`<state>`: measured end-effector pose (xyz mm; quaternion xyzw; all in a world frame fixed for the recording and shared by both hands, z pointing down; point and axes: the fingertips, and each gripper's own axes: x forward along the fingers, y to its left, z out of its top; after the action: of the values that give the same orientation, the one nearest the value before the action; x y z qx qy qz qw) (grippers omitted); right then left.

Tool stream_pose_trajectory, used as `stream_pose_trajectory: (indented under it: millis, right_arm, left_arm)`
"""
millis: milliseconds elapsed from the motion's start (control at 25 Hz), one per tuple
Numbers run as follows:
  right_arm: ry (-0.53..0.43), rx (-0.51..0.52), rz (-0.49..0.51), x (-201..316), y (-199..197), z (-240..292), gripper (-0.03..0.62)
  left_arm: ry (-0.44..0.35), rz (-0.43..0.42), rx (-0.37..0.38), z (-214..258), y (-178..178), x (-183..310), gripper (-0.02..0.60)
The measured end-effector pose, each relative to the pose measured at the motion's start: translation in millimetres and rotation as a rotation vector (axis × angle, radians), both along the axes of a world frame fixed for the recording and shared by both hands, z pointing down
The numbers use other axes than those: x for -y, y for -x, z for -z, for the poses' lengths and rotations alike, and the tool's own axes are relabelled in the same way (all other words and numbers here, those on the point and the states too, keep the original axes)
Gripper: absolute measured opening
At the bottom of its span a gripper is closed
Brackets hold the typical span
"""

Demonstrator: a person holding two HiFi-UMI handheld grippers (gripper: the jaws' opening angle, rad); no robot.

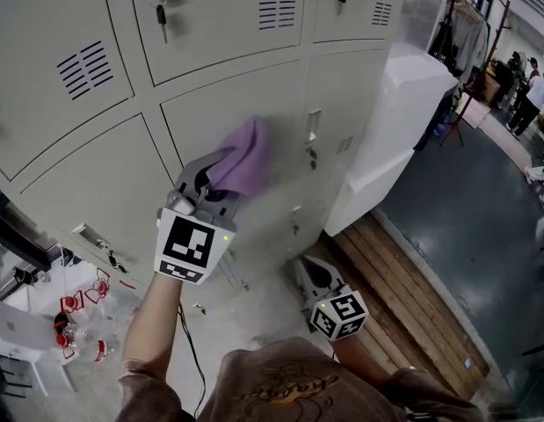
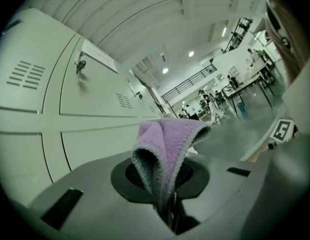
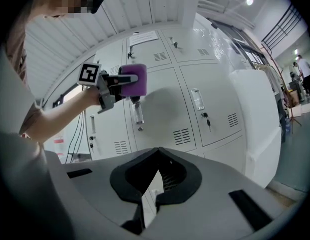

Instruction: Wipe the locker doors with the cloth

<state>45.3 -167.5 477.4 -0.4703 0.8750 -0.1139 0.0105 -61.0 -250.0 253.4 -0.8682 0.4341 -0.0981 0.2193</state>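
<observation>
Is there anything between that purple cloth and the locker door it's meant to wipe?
Nothing visible stands between them. The left gripper holds the cloth right up at the locker door; whether it actually touches the door can't be told.

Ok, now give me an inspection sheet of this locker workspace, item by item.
Surface: pale grey metal locker doors, vented, keys in some locks.
Job's things: purple fleecy cloth, raised at a middle door.
Clutter: small red-and-clear items at lower left.
Grippers: left gripper shut on the cloth; right gripper low, shut, empty.
Cables: thin black cable hangs beside the left arm.
Surroundings: wooden slatted platform, white block, distant people.
</observation>
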Motion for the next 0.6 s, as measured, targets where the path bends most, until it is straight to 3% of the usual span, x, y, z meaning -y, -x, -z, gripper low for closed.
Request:
stream_pose_trajectory:
  millis: [360, 600]
  right_arm:
    - [-0.007, 0.004, 0.013, 0.2, 2.1, 2.4, -0.003]
    - [-0.007, 0.006, 0.009, 1.7, 0.2, 2.5, -0.003]
  left_arm:
    - [-0.227, 0.045, 0.049, 97.6, 4.8, -1.6, 0.038]
    - [-0.302, 0.073, 0.086, 133.3, 7.8, 4.0, 0.038]
